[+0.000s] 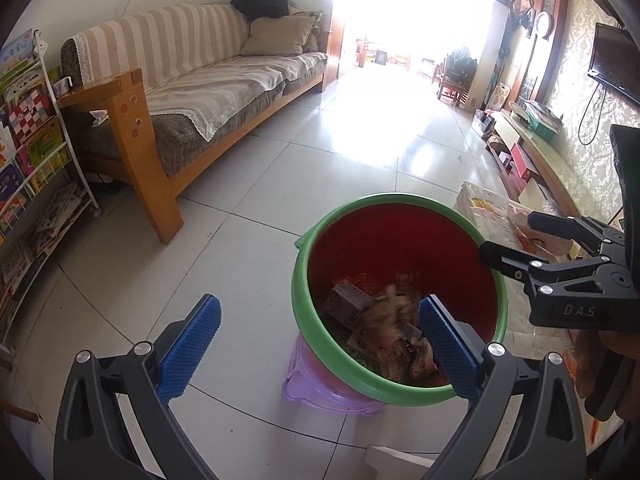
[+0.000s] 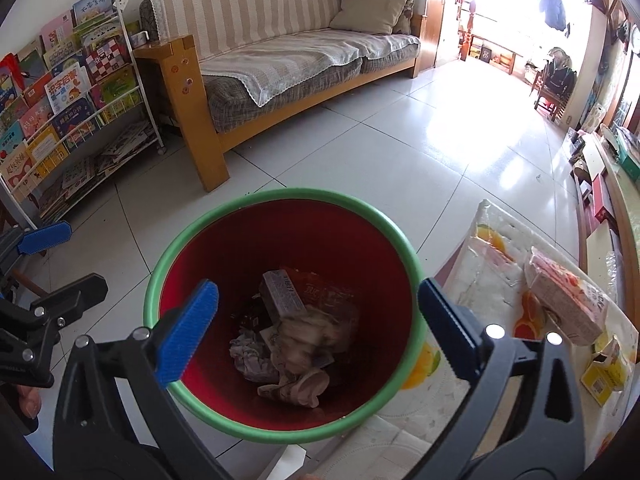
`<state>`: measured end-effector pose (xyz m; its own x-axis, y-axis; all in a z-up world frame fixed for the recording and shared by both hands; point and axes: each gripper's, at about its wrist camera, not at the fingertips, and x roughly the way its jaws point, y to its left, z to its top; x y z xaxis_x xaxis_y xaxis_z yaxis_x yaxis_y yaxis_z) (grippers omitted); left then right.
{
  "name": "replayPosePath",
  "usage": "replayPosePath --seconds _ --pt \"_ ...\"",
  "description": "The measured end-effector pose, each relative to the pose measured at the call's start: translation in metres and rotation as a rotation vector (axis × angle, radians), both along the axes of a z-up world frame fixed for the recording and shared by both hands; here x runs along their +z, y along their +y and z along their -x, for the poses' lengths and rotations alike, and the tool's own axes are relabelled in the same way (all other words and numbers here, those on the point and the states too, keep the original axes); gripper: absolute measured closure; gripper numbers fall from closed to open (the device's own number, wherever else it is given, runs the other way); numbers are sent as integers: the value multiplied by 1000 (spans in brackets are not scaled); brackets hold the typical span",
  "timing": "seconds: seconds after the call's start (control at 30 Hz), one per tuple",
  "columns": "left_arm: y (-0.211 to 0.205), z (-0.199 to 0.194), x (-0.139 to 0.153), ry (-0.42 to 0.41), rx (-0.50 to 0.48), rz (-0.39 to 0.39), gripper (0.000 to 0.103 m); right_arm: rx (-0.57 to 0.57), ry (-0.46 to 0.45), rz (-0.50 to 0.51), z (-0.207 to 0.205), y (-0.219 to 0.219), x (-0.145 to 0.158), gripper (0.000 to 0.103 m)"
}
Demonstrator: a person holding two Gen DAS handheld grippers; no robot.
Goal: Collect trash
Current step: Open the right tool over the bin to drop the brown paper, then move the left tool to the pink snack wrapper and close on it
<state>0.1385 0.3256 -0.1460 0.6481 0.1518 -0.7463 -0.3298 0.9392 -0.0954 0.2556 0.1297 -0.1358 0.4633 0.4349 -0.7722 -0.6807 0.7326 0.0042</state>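
Right now both grippers hang over the bin [image 2: 280, 312] at lower centre, so whatever they let go lands inside. The left gripper [image 1: 320, 344] and right gripper [image 2: 316, 328] stand spread wide, holding nothing. Crumpled wrappers [image 2: 296, 344] lie in the bin. More trash, a carton [image 2: 568, 304], waits on the table [image 2: 496, 280] at lower right, touching the bin's rim; open floor [image 2: 360, 152] lies beyond.

My right hand-held gripper [image 2: 316, 334] hangs over the red bin [image 2: 280, 240] with the green rim, blue pads spread wide and nothing between them. Inside lie a grey box [image 2: 282, 294], crumpled paper [image 2: 250, 360] and blurred wrappers. To the right, on the table [image 2: 492, 280], rests a juice carton [image 2: 568, 300]. My left hand-held gripper [image 2: 60, 254] shows at the left edge.
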Motion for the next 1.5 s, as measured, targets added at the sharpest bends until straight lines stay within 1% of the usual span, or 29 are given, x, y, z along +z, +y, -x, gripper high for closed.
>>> replayPosePath --seconds 0.1,0.2,0.37,0.57,0.67,0.77,0.87,0.97,1.07,1.2,1.33,1.4,1.47,1.5 --pt "-15 -5 3 -3 -24 -4 8 -37 -19 -8 -3 -16 10 5" --pt "-35 -11 6 -5 -60 -2 8 -77 -36 -18 -6 -41 20 5" --pt "-87 -24 9 5 -140 1 8 -155 -61 -29 -5 -95 34 5" --pt "-169 -44 6 19 -288 39 8 -289 -84 -45 3 -191 45 5" --pt "-215 -54 4 23 -361 47 8 -364 -99 -31 6 -241 47 5" --pt "-254 -64 0 35 -403 90 8 -434 -96 -26 7 -290 46 5" --pt "-289 -74 -5 46 -423 110 8 -483 -99 -19 9 -326 45 5" --pt "-320 -86 -11 74 -431 131 8 -524 -96 -28 11 -358 44 5" --pt "-345 -101 -24 112 -423 137 8 -557 -104 -35 13 -383 43 5" --pt "-368 -123 -49 185 -360 101 8 -595 -94 -51 12 -411 39 5" --pt "-376 -140 -73 249 -287 63 8 -618 -102 -44 12 -433 35 5" --pt "-377 -144 -78 261 -262 45 13 -626 -92 -43 9 -444 30 5" --pt "-378 -147 -82 284 -251 37 33 -623 -79 -44 6 -451 26 5" --pt "-378 -148 -84 297 -250 33 37 -620 -82 -38 4 -453 25 5"
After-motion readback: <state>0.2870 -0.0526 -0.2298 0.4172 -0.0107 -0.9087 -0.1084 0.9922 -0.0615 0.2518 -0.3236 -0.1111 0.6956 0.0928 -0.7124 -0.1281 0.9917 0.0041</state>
